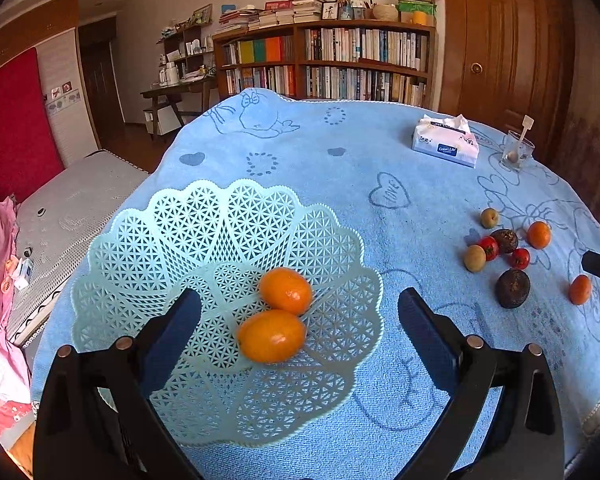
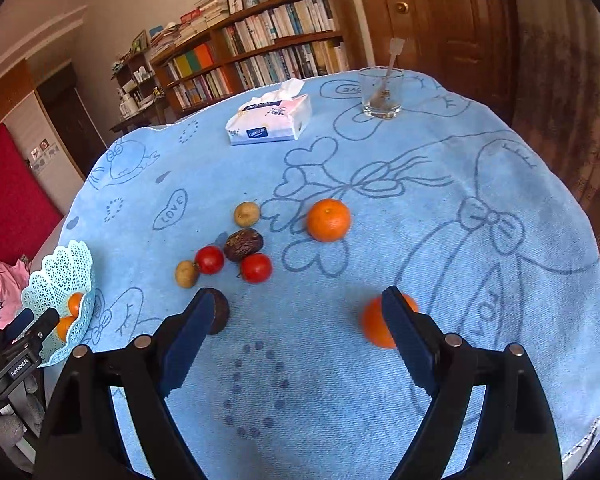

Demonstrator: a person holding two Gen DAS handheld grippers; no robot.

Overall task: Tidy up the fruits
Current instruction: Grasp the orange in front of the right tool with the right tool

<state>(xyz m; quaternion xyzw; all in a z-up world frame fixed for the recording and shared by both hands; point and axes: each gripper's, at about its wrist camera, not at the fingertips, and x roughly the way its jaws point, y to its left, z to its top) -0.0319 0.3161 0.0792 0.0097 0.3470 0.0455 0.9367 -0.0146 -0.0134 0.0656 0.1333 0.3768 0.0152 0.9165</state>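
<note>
A pale green lattice basket [image 1: 148, 248] [image 2: 66, 268] sits on the blue cloth and holds two oranges [image 1: 286, 290] [image 1: 272, 336]. My left gripper [image 1: 300, 312] hovers open over the basket with nothing between its fingers. On the cloth lie two more oranges [image 2: 329, 220] [image 2: 374, 326], two red fruits [image 2: 209, 259] [image 2: 256, 267], two dark wrinkled fruits [image 2: 244, 244] [image 2: 219, 312] and two small tan fruits [image 2: 247, 214] [image 2: 186, 274]. My right gripper [image 2: 296, 320] stands open above the cloth. Its right finger covers part of the near orange and its left finger covers part of a dark fruit.
A tissue pack [image 2: 270, 118] [image 1: 446, 142] and a glass with a spoon [image 2: 381, 92] [image 1: 517, 150] stand at the table's far side. Behind it are a bookshelf [image 1: 328, 60] and a wooden door [image 1: 508, 40]. A bed [image 1: 68, 208] lies left of the table.
</note>
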